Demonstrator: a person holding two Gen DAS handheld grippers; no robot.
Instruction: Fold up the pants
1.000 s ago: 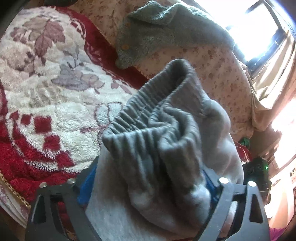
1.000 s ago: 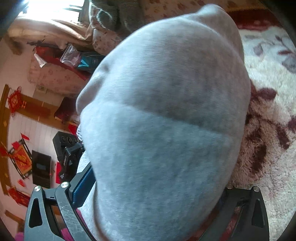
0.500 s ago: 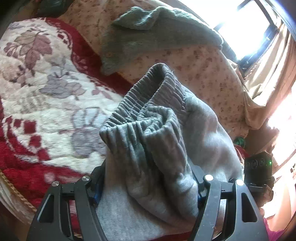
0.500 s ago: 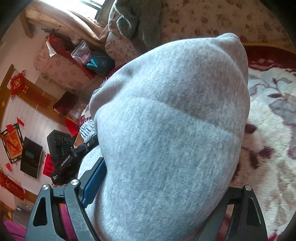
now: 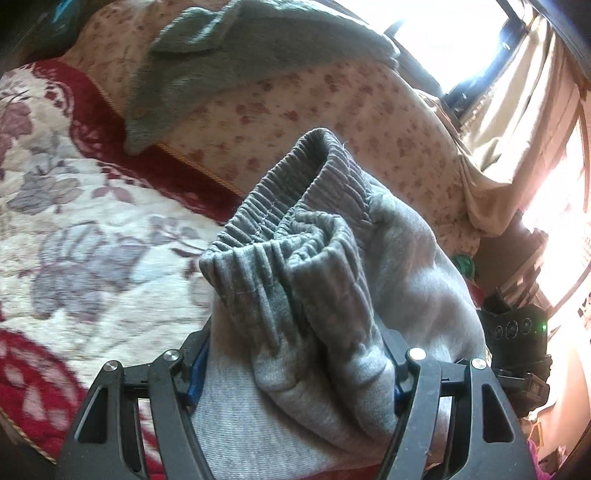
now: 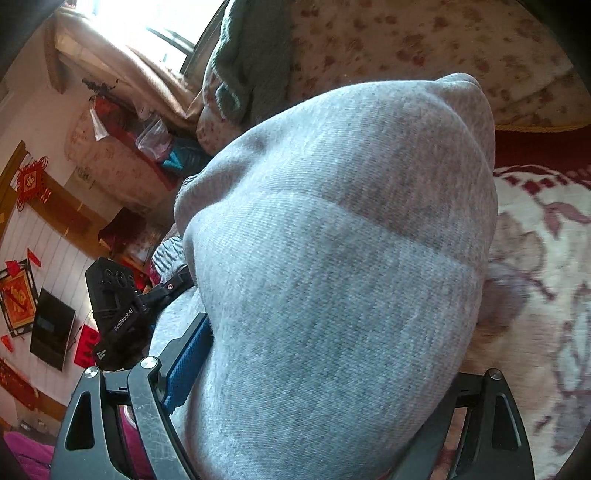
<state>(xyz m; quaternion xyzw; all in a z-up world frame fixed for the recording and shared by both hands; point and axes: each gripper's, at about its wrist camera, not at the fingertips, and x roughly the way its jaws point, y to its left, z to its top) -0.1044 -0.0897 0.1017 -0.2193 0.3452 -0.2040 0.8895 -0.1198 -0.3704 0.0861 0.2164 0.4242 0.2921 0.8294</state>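
The grey pants (image 5: pixel 325 258) are bunched and lifted off the bed. Their ribbed elastic waistband (image 5: pixel 280 229) sticks up in the left wrist view, and my left gripper (image 5: pixel 295 373) is shut on that bundle, with cloth filling the space between its jaws. In the right wrist view a thick smooth fold of the pants (image 6: pixel 351 221) bulges over my right gripper (image 6: pixel 325 373), which is shut on it. The fingertips of both grippers are hidden under the cloth. The left gripper's body (image 6: pixel 114 295) shows at that view's left edge.
A red and cream floral blanket (image 5: pixel 92 240) lies below. Behind it runs a flowered cushion (image 5: pixel 332 110) with a green-grey knit garment (image 5: pixel 240 55) draped on it. A bright window (image 5: pixel 461 29) and curtains (image 5: pixel 535 110) are beyond. Furniture and wall decorations (image 6: pixel 29 184) stand to the side.
Both grippers have risen and carried the pants toward the flowered cushion. The jaws have drawn in tighter on the cloth. The blanket has dropped lower in both views.
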